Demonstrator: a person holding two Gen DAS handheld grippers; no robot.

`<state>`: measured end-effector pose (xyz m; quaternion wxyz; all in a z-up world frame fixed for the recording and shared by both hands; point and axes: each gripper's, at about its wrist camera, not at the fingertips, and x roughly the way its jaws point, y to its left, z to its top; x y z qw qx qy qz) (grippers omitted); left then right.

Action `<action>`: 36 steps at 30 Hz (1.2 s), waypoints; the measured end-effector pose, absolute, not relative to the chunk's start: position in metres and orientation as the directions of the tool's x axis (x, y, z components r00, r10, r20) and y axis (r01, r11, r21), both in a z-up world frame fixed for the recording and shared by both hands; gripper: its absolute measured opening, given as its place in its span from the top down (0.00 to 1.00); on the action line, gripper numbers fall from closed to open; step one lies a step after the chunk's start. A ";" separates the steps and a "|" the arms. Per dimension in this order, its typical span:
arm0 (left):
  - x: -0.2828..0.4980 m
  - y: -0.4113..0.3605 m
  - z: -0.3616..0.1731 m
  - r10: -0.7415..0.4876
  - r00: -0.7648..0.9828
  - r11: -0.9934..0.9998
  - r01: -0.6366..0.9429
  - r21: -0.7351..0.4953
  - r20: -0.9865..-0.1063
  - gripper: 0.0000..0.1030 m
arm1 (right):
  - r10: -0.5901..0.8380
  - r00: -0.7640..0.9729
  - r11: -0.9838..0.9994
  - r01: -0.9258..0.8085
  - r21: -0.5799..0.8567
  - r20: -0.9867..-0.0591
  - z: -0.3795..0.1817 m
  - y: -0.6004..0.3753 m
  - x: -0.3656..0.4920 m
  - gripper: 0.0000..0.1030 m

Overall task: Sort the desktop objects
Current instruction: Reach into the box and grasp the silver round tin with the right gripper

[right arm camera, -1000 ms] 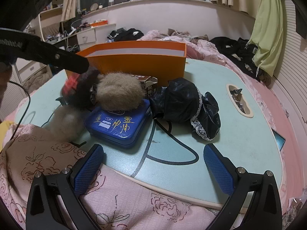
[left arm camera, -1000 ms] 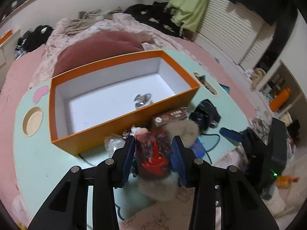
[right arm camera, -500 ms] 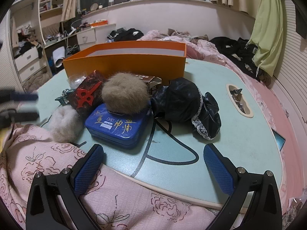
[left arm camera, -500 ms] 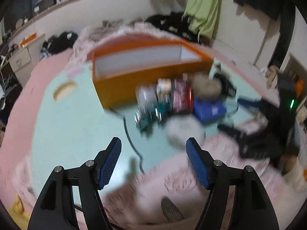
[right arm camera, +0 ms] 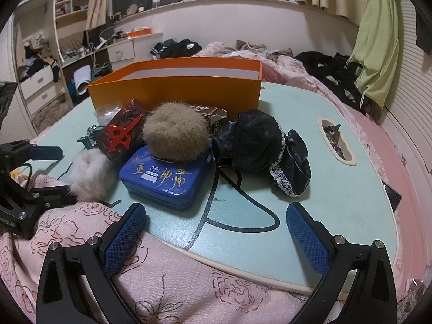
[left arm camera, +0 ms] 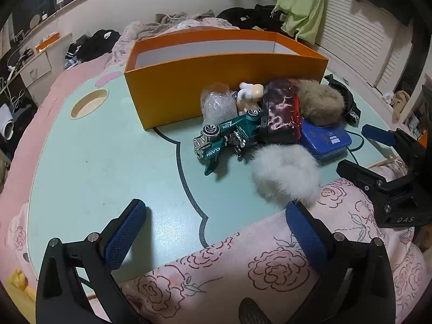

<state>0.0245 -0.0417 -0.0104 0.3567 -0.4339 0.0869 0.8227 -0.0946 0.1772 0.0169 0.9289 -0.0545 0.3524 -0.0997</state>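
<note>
Probably best: bring the wide-open, empty left claw [left arm camera: 213,232] squarely over the green toy car [left arm camera: 225,137] at frame centre, avoiding the white pompom [left arm camera: 286,174].

Two fur pompoms: one white [left arm camera: 286,174], one tan [left arm camera: 320,102]. One orange box [left arm camera: 216,86], one blue tin [right arm camera: 164,176], one green toy car [left arm camera: 225,137]. One dark red case [right arm camera: 121,133], one black bag [right arm camera: 262,148].

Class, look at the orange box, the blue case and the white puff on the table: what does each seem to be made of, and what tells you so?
Orange box: likely cardboard, matte, with thin straight walls and a white inside.
Blue case: probably tin or hard plastic, glossy, with gold print and a seam around its side.
White puff: fur or faux fur, with long loose fibres.
</note>
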 end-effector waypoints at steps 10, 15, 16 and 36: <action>0.025 -0.040 -0.011 0.518 -0.372 -0.732 -0.659 -0.174 -0.770 0.00 | -0.229 0.793 0.969 0.127 -0.213 -0.565 0.043 0.197 -0.110 0.05; 0.024 -0.038 -0.010 0.520 -0.373 -0.732 -0.659 -0.176 -0.769 0.00 | -0.192 0.823 0.977 0.108 -0.183 -0.534 0.096 0.205 -0.092 0.11; 0.024 -0.038 -0.010 0.520 -0.373 -0.732 -0.658 -0.176 -0.768 0.00 | -0.193 0.812 0.978 0.113 -0.176 -0.550 0.111 0.204 -0.076 0.15; 0.027 -0.039 -0.007 0.534 -0.375 -0.730 -0.657 -0.188 -0.758 0.00 | -0.036 0.225 0.969 0.247 0.021 -0.974 0.045 0.168 0.138 0.51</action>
